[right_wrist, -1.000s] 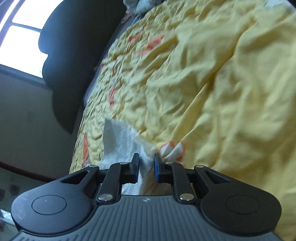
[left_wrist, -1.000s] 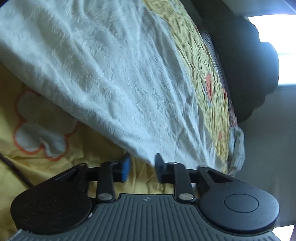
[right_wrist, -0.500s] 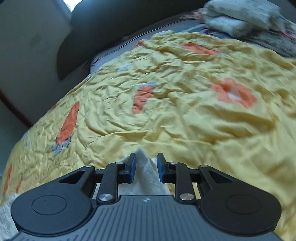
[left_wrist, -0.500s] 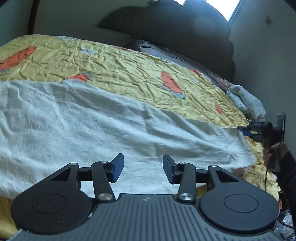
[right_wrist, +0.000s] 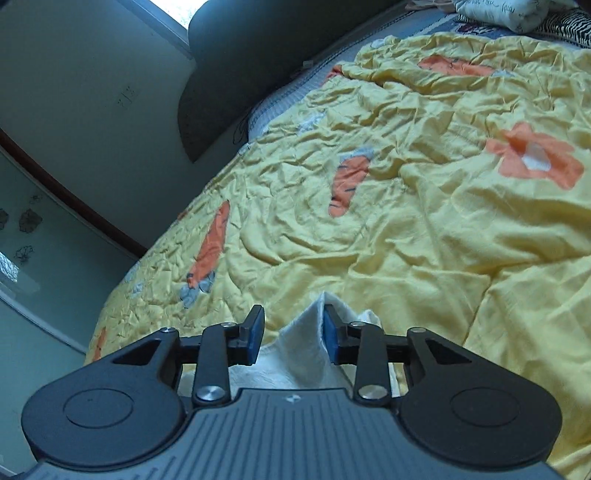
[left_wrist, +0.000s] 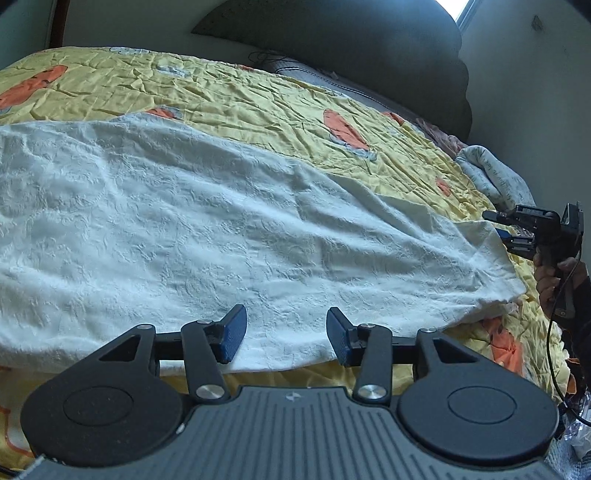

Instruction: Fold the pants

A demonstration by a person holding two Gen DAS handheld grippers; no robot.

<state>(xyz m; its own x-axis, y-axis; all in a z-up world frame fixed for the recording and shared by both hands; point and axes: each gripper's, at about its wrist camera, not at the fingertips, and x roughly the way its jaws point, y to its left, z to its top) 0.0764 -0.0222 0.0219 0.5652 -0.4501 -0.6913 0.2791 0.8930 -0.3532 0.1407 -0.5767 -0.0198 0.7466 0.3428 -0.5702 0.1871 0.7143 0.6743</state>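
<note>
White textured pants (left_wrist: 207, 229) lie spread lengthwise across a yellow bedsheet (left_wrist: 229, 92) with orange flowers. My left gripper (left_wrist: 286, 328) hovers open over their near edge, with nothing pressed between its pads. At the pants' right end, a hand holds my right gripper (left_wrist: 496, 225). In the right wrist view the right gripper (right_wrist: 291, 328) has its jaws opening. A white corner of the pants (right_wrist: 306, 347) stands up between them, lying against the right pad and clear of the left one.
A dark padded headboard (left_wrist: 351, 48) runs along the far side of the bed. Folded pale cloth (left_wrist: 495, 177) lies at the far right corner, and a patterned bundle (right_wrist: 517, 14) at the bed's head. A wall and a glass panel (right_wrist: 33, 236) lie beyond the bed's left edge.
Both grippers have rolled to level and drawn back a little. The left jaws have widened. The right jaws, earlier pinched on the white corner, have parted. The pants now lie flat.
</note>
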